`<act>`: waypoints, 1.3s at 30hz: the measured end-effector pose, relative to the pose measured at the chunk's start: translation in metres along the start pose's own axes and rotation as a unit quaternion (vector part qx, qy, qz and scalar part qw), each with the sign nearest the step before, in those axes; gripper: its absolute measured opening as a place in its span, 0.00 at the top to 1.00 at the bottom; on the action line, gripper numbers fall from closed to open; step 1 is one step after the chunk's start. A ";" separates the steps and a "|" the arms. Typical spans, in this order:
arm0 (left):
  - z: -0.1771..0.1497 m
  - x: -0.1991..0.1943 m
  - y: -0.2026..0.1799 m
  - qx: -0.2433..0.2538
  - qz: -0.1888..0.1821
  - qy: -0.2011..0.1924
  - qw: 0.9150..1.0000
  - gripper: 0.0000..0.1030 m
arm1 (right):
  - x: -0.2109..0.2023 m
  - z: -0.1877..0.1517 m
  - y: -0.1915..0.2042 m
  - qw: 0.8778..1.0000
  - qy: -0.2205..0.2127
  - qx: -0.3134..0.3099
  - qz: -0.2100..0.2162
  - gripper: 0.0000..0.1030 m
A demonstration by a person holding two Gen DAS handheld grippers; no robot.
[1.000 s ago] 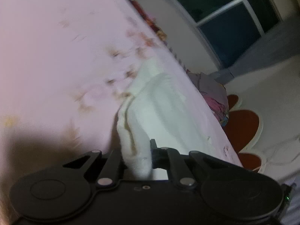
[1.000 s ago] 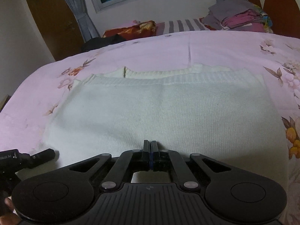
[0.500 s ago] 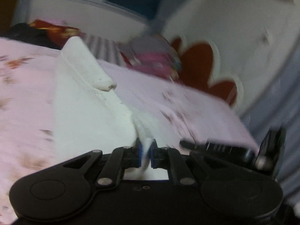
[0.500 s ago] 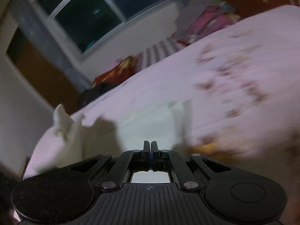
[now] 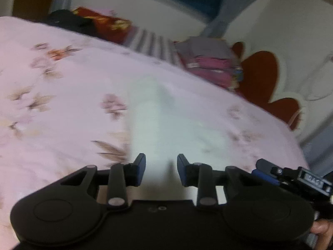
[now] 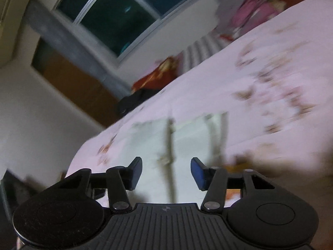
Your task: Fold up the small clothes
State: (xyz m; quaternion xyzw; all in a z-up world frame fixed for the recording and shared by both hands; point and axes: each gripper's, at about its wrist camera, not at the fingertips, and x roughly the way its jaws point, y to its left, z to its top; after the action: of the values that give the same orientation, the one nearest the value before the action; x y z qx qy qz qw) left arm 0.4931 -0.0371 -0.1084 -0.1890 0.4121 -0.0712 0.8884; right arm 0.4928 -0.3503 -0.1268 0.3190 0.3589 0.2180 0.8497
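Both grippers, left gripper (image 5: 161, 167) and right gripper (image 6: 166, 171), hang with jaws spread and empty above the white garment (image 5: 158, 125) (blurred), which lies as a narrow folded strip on the pink floral bedspread (image 5: 62, 104), apparently let go so the fold rests.

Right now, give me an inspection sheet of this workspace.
Surface: pink flowered bedspread.
Job's things: white knit top lying on the bedspread, narrow, apparently folded.
Clutter: stacked clothes and a red cloth at the far edge.
Grippers: left gripper open, empty; right gripper open, empty, both over the top.
Cables: nothing seen.
Surroundings: dark window, red headboard.
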 end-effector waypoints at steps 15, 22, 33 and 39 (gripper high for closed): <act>-0.028 0.022 0.036 -0.013 -0.042 0.066 0.997 0.68 | 0.110 -0.006 0.010 0.996 0.094 -0.011 0.000 0.50; 0.000 0.014 0.056 -0.012 -0.064 0.003 0.998 0.67 | 0.126 -0.004 0.016 0.994 0.105 -0.028 -0.010 0.54; 0.006 0.005 0.006 0.094 -0.105 -0.011 0.990 0.70 | 0.072 -0.011 0.047 0.994 0.042 -0.079 -0.058 0.89; -0.020 0.036 -0.043 0.191 -0.081 0.073 0.975 0.70 | 0.036 -0.032 0.008 0.993 0.040 -0.016 -0.113 0.89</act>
State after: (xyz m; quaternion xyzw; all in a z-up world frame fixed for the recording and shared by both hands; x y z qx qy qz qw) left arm 0.5022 -0.0926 -0.1288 -0.0427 0.4377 -0.2344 0.8670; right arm 0.4910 -0.3110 -0.1556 0.2537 0.4230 0.1393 0.8587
